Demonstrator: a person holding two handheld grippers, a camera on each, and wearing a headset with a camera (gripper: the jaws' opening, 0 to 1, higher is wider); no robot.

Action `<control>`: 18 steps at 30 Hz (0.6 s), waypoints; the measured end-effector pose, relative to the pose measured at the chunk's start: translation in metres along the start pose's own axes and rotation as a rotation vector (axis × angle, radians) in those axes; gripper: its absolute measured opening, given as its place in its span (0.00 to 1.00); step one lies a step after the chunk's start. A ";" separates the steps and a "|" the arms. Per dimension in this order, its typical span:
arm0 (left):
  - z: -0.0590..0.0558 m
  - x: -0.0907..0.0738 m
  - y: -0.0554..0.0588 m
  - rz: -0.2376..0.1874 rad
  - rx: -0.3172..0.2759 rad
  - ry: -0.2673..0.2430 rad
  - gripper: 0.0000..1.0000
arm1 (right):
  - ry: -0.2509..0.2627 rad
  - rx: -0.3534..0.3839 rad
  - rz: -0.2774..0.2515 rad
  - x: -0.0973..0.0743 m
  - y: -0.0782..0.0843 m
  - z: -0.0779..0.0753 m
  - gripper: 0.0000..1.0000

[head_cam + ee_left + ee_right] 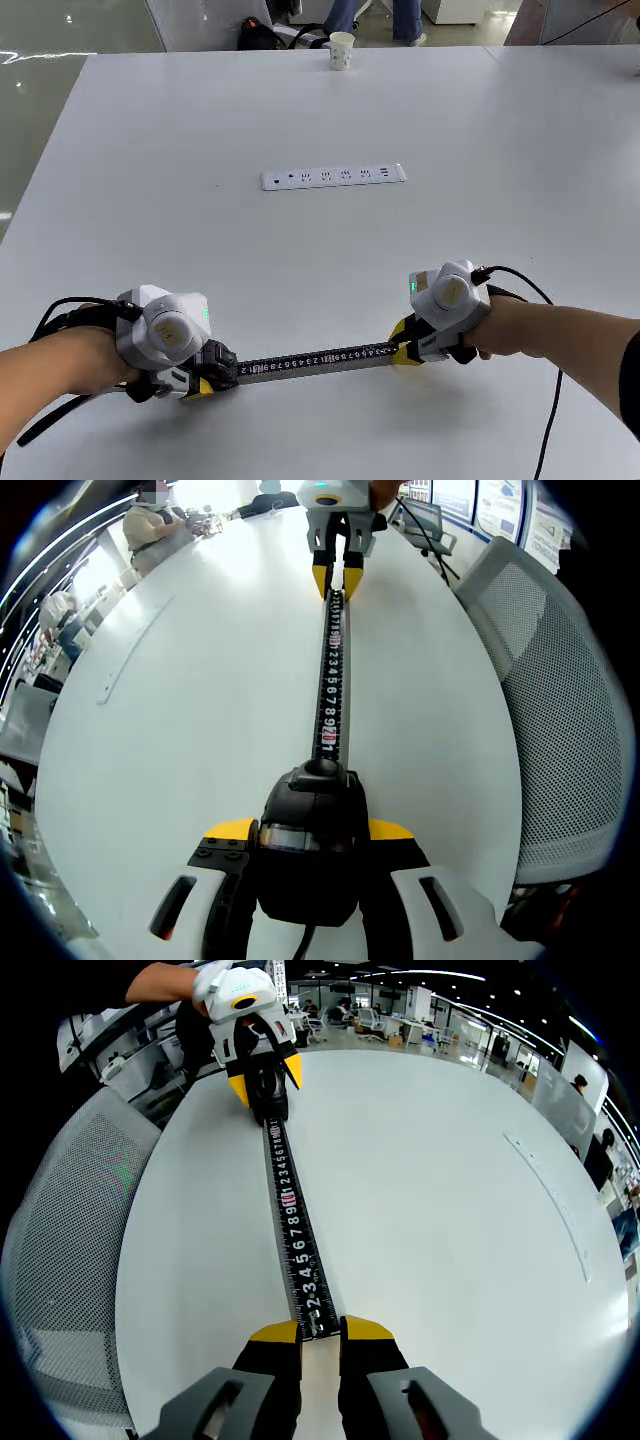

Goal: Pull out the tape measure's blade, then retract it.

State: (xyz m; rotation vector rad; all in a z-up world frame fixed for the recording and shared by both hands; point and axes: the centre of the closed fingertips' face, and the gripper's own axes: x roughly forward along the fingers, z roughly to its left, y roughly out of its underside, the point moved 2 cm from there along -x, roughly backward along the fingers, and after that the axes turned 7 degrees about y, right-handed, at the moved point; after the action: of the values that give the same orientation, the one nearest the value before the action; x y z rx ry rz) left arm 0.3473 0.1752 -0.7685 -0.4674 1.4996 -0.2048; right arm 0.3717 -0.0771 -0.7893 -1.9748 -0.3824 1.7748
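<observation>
Left gripper point(310, 832) clamped the tape measure case point(308, 875), bottom centre; right gripper point(320, 1332) pinched the blade point(292, 1230) by its tip — blade stretched between them, lower head view. Likely thin, springy, slippery steel — hold the rigid case and end hook.

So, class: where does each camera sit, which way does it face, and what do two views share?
Head view: on the person's head, facing forward and down at the table; both forearms, left gripper and right gripper show.
Left gripper view: on the left gripper, facing along the blade toward the right gripper; own jaws clamp the tape case.
Right gripper view: on the right gripper, facing the left gripper; own jaws pinch the blade's end.
Shared: both gripper views see the blade from opposite ends.
</observation>
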 end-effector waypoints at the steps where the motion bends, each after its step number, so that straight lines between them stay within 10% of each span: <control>1: -0.001 0.000 0.000 0.000 0.000 -0.001 0.34 | 0.000 0.001 0.000 0.000 0.000 0.000 0.09; 18: 0.001 0.000 0.001 0.000 -0.002 0.001 0.34 | 0.004 0.014 -0.002 -0.002 0.004 -0.002 0.09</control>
State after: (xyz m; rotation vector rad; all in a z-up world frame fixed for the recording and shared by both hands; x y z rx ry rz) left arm 0.3482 0.1756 -0.7691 -0.4693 1.5009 -0.2035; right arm 0.3732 -0.0821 -0.7894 -1.9672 -0.3695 1.7668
